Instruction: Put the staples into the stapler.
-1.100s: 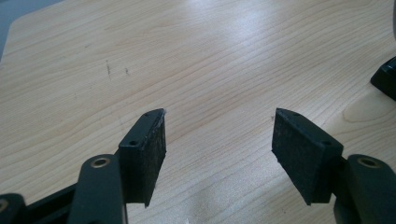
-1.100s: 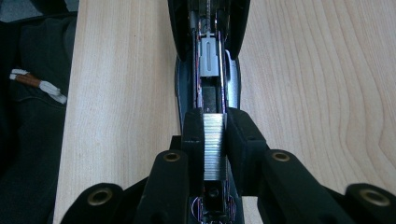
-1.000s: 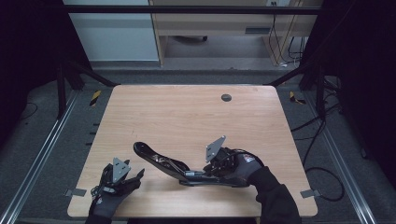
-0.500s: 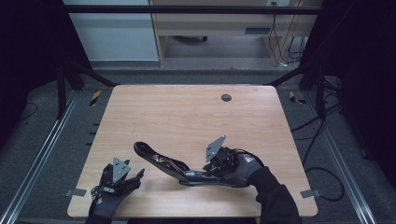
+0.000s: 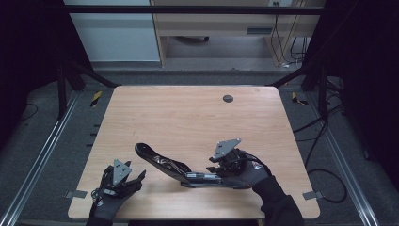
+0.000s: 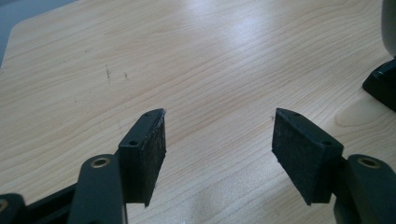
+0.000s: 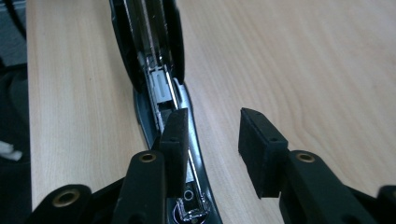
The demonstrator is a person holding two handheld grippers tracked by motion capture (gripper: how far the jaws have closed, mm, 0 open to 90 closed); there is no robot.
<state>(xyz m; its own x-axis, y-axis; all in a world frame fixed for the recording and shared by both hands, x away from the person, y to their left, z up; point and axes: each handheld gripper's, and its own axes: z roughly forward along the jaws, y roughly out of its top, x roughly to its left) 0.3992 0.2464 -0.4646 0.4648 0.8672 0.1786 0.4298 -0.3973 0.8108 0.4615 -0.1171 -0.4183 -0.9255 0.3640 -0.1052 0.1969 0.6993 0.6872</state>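
Black stapler [image 5: 174, 167] flat on wooden table [image 5: 188, 117], right tool [image 7: 212, 140] just opened beside it.

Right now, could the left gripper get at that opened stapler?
Probably yes. The left gripper stands open, nothing between its jaws, and only bare table lies between it and the stapler's near end. The right gripper, jaws just opened, sits at the far end.

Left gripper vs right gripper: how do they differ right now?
The left gripper sits over bare table, apart from the stapler; the right gripper is at the stapler's near end. The left has only wood between its pads; the right, whose jaws have just been opening, has one pad over the stapler's open metal channel, gripping nothing. Both are open, with black pads and a grey plate on top.
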